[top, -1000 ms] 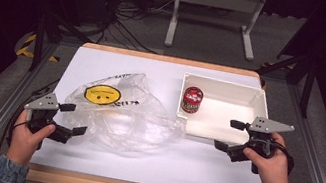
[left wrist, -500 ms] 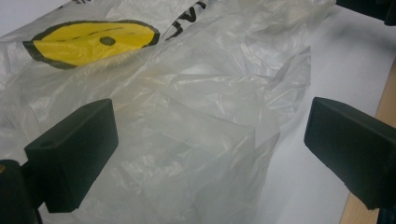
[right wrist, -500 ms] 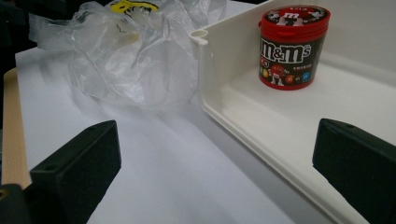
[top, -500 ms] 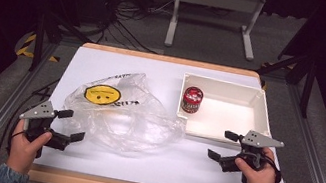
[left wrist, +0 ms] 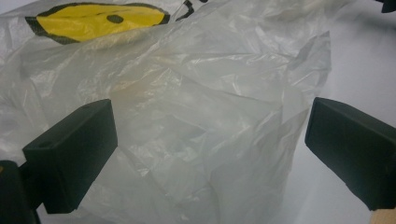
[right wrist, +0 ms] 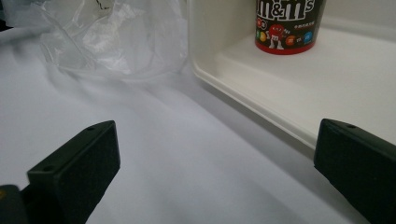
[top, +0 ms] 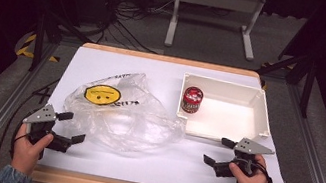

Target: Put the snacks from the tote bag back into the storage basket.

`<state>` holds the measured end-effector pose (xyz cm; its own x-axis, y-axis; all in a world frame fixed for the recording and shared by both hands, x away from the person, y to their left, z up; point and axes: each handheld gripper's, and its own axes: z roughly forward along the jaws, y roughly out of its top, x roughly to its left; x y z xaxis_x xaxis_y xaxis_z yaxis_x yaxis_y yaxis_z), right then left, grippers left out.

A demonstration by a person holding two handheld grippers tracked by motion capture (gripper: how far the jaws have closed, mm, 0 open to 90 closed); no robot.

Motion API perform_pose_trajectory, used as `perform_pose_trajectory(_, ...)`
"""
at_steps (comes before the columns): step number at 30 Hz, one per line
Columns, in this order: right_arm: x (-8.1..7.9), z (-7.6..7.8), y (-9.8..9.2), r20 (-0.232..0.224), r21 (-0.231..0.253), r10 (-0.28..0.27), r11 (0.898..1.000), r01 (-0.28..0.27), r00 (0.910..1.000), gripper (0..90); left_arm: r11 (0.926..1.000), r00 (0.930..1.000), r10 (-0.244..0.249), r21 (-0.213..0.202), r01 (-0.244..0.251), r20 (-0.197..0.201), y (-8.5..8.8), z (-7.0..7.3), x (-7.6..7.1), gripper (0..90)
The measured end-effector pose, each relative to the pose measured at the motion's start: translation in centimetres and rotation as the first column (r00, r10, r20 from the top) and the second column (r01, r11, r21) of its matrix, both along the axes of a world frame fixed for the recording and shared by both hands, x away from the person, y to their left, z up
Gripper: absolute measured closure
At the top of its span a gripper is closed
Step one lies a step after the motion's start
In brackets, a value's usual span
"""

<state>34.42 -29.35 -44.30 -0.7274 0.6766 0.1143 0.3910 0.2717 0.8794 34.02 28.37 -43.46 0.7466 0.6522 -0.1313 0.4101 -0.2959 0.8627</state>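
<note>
A crumpled clear plastic bag point(top: 121, 112) with a yellow smiley face lies on the white table point(top: 153, 163), left of centre. A red and brown M&M's tub point(top: 192, 99) stands upright in the left part of a white tray point(top: 261, 114). My left gripper point(top: 71, 127) is open at the table's front left, its jaws just short of the bag point(left wrist: 201, 121). My right gripper point(top: 218, 151) is open at the front right, near the tray's front rim point(right wrist: 252, 100), with the tub point(right wrist: 287, 23) beyond it. Nothing is between either pair of jaws.
The tray sits at the table's right, close to the bag's right edge. Bare white tabletop lies between the two grippers along the front edge. Beyond the table's far edge are a white stand point(top: 215, 14) and cables on the floor.
Both grippers have drawn back toward the table's front edge, away from the bag and the tray. Both stay open. The bag and tub have not moved.
</note>
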Motion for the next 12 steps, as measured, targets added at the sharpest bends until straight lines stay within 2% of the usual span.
perform_pose_trajectory(6,0.10,-0.03,0.06,-0.009,-0.004,-0.007,1.000,0.007,0.9999,0.5,0.9999,1.0000,0.002,0.011,-0.001,-0.010,-0.08,-0.32,0.11,3.1)
perform_pose_trajectory(12,0.10,-0.09,-0.18,-0.012,0.022,-0.013,1.000,0.013,0.9998,0.5,1.0000,1.0000,0.003,0.005,-0.003,-0.001,-0.13,-0.53,0.03,2.0)
